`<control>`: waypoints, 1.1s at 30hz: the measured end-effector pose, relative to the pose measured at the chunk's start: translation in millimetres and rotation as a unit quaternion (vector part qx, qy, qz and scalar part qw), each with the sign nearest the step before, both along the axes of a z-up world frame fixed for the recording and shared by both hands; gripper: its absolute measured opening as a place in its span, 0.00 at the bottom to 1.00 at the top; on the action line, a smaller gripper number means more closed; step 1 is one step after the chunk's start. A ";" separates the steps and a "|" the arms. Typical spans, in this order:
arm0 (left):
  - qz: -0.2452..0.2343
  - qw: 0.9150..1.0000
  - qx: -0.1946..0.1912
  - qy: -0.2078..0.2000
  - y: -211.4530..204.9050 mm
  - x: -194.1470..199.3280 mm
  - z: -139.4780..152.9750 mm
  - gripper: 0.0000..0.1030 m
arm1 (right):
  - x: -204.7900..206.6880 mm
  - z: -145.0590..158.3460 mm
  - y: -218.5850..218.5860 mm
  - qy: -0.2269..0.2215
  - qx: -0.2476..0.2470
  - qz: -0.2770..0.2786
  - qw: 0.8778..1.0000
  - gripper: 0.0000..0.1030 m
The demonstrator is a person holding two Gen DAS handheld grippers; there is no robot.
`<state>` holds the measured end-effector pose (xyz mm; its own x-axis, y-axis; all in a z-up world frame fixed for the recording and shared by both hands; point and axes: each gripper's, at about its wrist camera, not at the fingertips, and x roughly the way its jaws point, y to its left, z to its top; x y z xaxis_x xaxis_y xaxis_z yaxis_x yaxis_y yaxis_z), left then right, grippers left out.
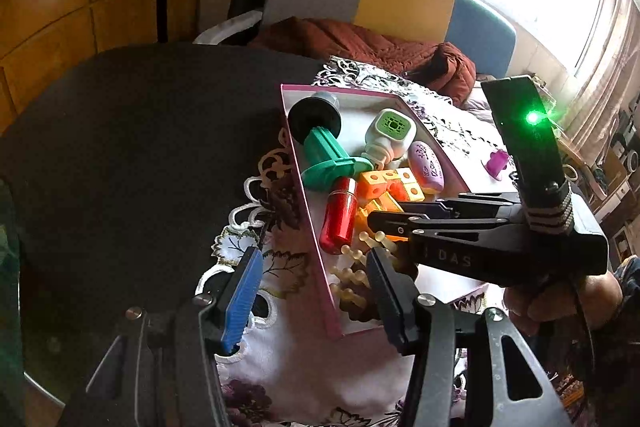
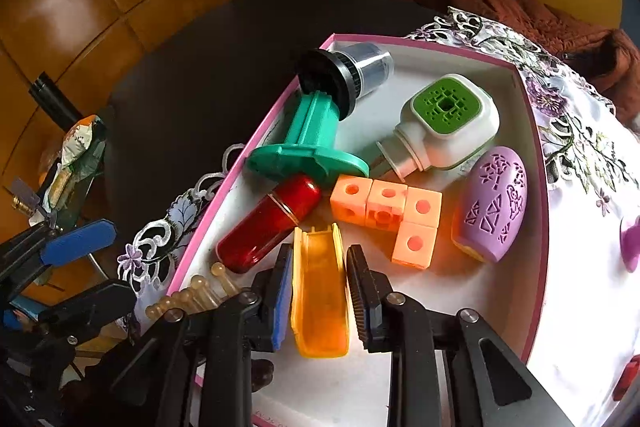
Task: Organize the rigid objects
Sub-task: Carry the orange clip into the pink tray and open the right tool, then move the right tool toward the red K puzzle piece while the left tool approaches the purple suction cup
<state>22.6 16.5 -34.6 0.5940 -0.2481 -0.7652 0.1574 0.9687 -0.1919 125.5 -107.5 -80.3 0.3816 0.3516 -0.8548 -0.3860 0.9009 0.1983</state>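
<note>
a shallow white box w/ a pink rim [image 2: 538, 187] is set on an embroidered floral cloth [image 2: 576, 131] over a dark round table [image 1: 132, 131]. inside the box, toward the far side, a teal plastic piece w/ a black disc and a clear cap [image 2: 320, 119] is laid tilted. beside it a white air-freshener-type unit w/ a green grille top [image 2: 448, 125] is seen, and next to that a purple egg-shaped case w/ cut-out patterns [image 2: 494, 203]. an l-shaped cluster of orange cubes w/ round holes [image 2: 388, 213] is laid mid-box. a red glossy cylinder w/ a gold band [image 2: 268, 223] is laid diagonally by the left wall. a row of amber beaded pegs [image 2: 192, 297] is seen in the near-left corner.

a translucent yellow-orange trough-shaped piece [image 2: 320, 291], open side up, is clamped between the pads of the right gripper [image 2: 320, 297] just above or on the box floor, near the front edge; contact w/ the floor can't be told.

the left gripper [image 1: 316, 291] is held w/ jaws apart, nothing between the pads, straddling the box's left wall at the near corner.

outside the box on the cloth, a small purple item [image 1: 496, 163] is seen. "das" is printed on the right gripper body in the left wrist view.
</note>
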 end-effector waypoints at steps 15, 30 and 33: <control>-0.003 1.000 0.005 -0.004 -2.9 -3.0 3.2 0.53 | -13.6 24.6 -7.9 -0.047 0.006 -0.026 0.999 0.63; -0.007 1.000 0.016 -0.018 -8.2 -5.4 13.0 0.53 | -25.7 51.5 -53.5 -0.091 -0.013 -0.078 0.993 0.71; -0.013 0.999 0.022 -0.020 -12.5 -5.7 14.7 0.53 | -26.3 54.8 -76.0 -0.095 -0.019 -0.103 0.990 0.74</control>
<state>16.9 4.0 -19.9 0.6184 -0.2313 -0.7511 0.1903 0.9713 -0.1425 99.2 -183.5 -25.5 0.5970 0.2183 -0.7720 -0.2201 0.9699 0.1041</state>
